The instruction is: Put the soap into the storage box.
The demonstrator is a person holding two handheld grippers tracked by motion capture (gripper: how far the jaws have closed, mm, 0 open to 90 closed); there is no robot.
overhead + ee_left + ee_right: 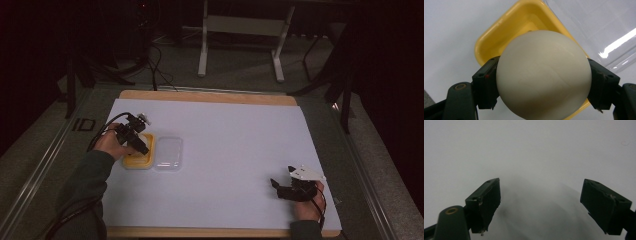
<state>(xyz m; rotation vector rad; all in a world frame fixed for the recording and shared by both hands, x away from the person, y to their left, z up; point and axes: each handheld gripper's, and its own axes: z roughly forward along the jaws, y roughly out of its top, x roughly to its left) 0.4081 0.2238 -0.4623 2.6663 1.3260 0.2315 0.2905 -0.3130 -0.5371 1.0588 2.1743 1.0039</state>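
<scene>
Currently the white ball (543,75) sits clamped between both jaws of the left gripper (543,85), directly above the yellow tray (499,37) — the clear lid (168,153) lies just beside that tray at 3 o'clock. Right gripper (540,205) — jaws wide, nothing between them — hovers over the white table sheet (230,135).

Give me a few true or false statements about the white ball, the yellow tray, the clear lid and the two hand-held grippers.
1. The left hand-held gripper clamps a white ball. True.
2. The ball sits above the yellow tray. True.
3. The right hand-held gripper holds the clear lid. False: its jaws stand open and empty over the white table.
4. The clear lid covers the yellow tray. False: it lies beside the tray, on the table.
5. The two grippers touch. False: they are far apart.
</scene>
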